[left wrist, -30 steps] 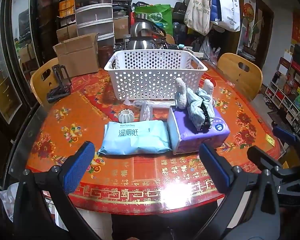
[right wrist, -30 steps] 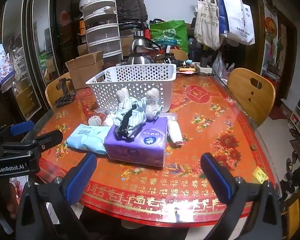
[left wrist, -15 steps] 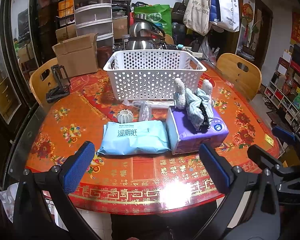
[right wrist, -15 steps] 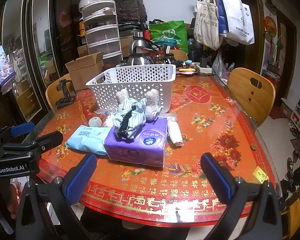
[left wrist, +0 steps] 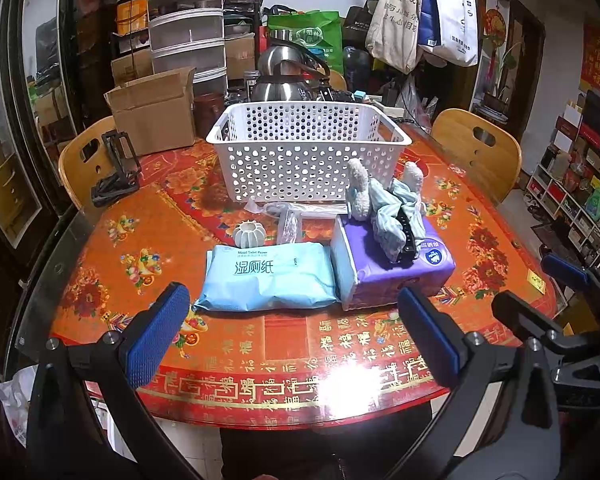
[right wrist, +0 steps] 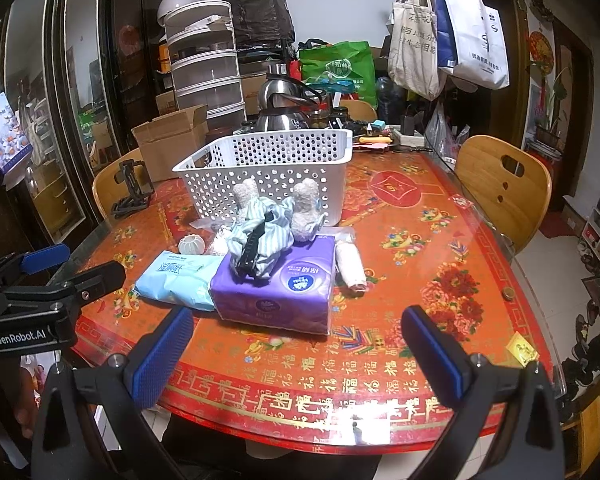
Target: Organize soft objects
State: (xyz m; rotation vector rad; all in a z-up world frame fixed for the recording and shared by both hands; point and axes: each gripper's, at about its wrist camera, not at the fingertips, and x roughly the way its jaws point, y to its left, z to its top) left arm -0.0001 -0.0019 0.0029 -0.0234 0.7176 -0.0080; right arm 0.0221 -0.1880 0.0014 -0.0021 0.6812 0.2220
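Note:
A white perforated basket (left wrist: 308, 152) (right wrist: 272, 168) stands mid-table. In front of it lie a light blue wet-wipe pack (left wrist: 266, 276) (right wrist: 176, 278) and a purple tissue pack (left wrist: 392, 268) (right wrist: 280, 292). A striped blue cloth with two fuzzy white socks (left wrist: 388, 208) (right wrist: 274, 220) and a black clip rests on the purple pack. A white cloth roll (right wrist: 352, 266) lies to its right. My left gripper (left wrist: 292, 336) and right gripper (right wrist: 300, 350) are open and empty, over the table's near edge.
The round red table (left wrist: 300, 344) has wooden chairs (right wrist: 504, 188) around it. A small white ribbed object (left wrist: 249, 233) and clear plastic wrappers (left wrist: 288, 216) lie before the basket. A cardboard box (left wrist: 152, 110), kettle (right wrist: 280, 108) and black stand (left wrist: 116, 168) sit behind.

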